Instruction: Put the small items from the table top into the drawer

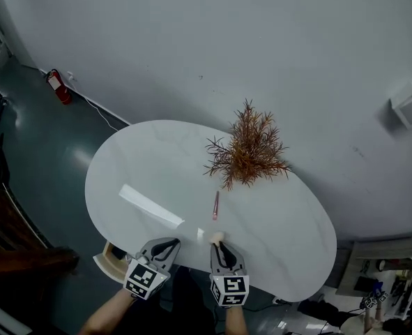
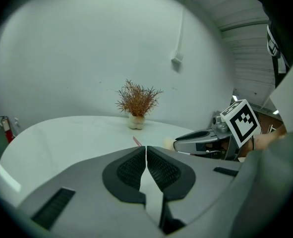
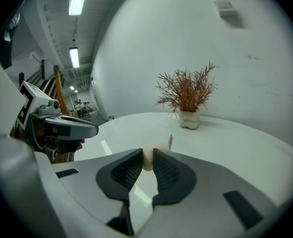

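Right gripper [image 1: 218, 246] clamped on small cream rounded item [image 3: 147, 158], left gripper [image 2: 146, 150] jaws together

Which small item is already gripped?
The small cream rounded piece, pinched in the right gripper; the slim pink pen lies free on the white table.

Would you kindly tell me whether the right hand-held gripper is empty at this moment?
No, the right hand-held gripper has its jaws pressed on a small cream-coloured item held between them.
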